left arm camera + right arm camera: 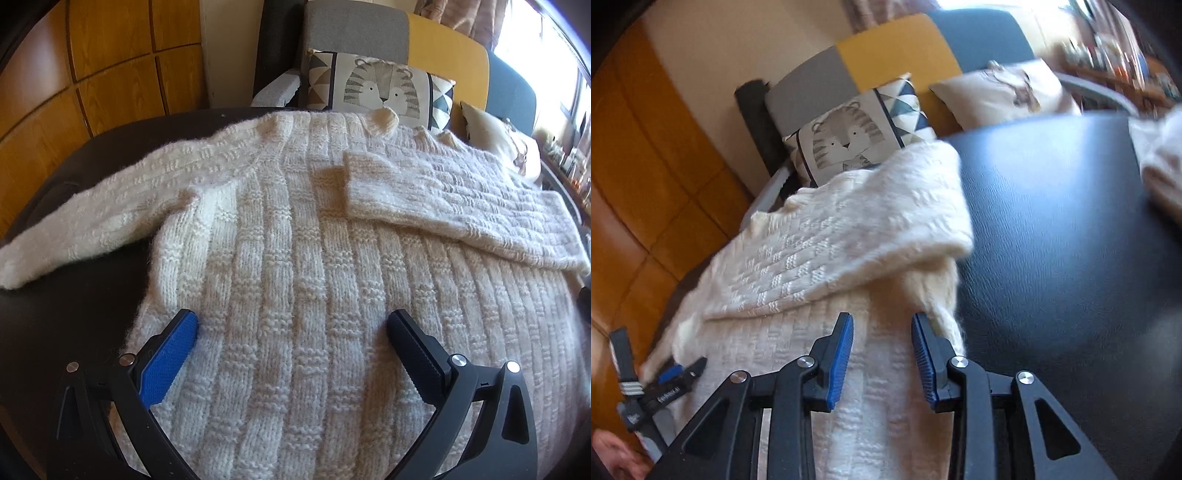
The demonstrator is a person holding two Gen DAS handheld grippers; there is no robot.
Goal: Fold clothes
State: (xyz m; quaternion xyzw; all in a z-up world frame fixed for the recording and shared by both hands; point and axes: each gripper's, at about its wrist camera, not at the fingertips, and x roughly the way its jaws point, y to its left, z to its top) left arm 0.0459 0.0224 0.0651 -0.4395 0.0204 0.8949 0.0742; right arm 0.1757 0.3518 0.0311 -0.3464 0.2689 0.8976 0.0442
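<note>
A cream knitted sweater point(295, 258) lies flat on a dark table point(74, 314). One sleeve point(443, 199) is folded across its chest, and the other sleeve point(92, 221) stretches out to the left. My left gripper point(291, 328) hovers open over the lower body, its fingers spread wide with only flat knit below. In the right wrist view my right gripper point(882, 332) stands partly open above the sweater's point(879, 406) right edge, just below the folded sleeve point(831, 251). Its blue pads pinch nothing. The left gripper point(683, 369) shows at the lower left.
A sofa stands behind the table with a tiger cushion point(380, 88) and a pale cushion point(1008, 92). Bare dark tabletop point(1052, 221) runs to the right of the sweater. More pale cloth point(1160, 158) lies at the far right. Wooden panels point(92, 74) line the left.
</note>
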